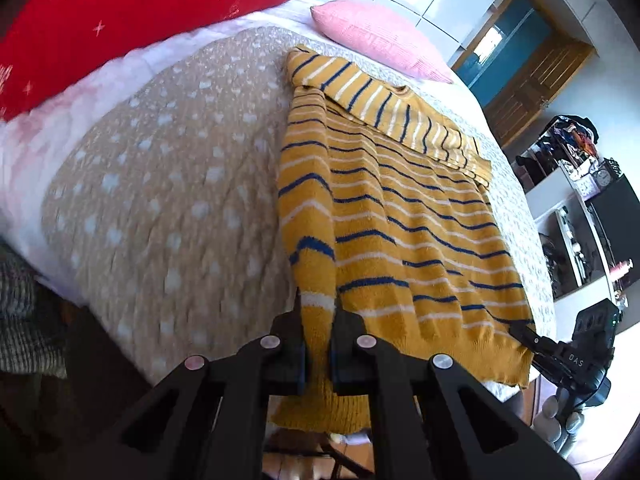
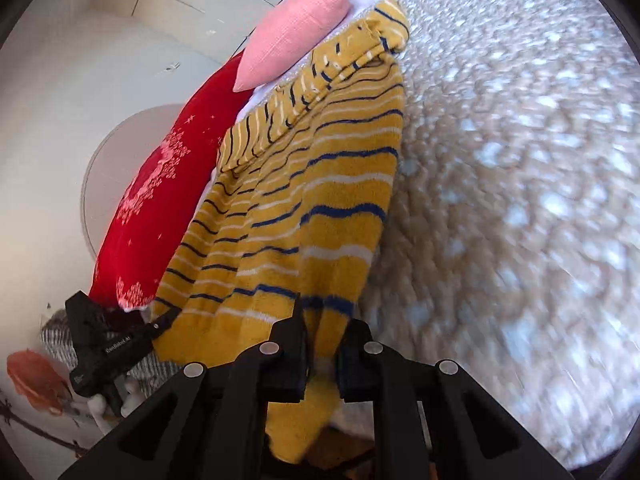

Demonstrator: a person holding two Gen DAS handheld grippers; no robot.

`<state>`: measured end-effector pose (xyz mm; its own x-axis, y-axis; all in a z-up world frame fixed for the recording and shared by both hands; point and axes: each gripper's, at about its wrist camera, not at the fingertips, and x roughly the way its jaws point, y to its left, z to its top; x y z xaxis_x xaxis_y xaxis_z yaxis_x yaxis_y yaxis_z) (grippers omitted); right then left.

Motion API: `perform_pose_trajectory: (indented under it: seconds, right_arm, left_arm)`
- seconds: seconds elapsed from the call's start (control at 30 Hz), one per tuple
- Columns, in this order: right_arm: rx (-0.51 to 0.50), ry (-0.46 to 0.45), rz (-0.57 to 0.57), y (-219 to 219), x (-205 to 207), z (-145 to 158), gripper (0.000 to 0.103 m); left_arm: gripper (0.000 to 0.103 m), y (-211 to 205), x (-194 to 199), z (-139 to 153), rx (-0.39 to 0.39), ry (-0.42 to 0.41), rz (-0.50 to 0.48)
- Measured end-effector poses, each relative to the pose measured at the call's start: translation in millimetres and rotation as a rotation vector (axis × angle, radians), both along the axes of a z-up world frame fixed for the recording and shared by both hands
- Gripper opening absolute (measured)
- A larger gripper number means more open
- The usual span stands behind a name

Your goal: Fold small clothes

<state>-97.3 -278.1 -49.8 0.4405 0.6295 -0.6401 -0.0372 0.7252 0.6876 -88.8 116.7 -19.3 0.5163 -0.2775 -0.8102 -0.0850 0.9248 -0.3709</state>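
My left claw is clamped on one bottom corner of the striped yellow sweater, and my right claw pinches the other corner. The sweater lies flat on the bed, its top near the pink pillow, beside the red pillow.

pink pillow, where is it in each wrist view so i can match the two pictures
Left wrist view: the pink pillow lies top centre, past the far end of the striped sweater, with the red pillow at top left.
Right wrist view: the pink pillow sits upper left of centre, above the red pillow, beside the sweater's far end.
Shared landmark: the striped sweater, held at its near edge in both.
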Motion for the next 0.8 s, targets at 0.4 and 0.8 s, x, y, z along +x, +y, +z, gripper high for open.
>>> perform_pose_trajectory:
  seconds: [0.4, 0.8]
  right_arm:
    - [-0.182, 0.014, -0.087, -44, -55, 6, 0.013]
    - [-0.280, -0.142, 0.156, 82, 59, 64, 0.032]
  left_arm:
    - [0.024, 25, -39, 6, 0.008, -0.055, -0.018]
    - [0.049, 57, 93, 38, 0.107, -0.175, 0.045]
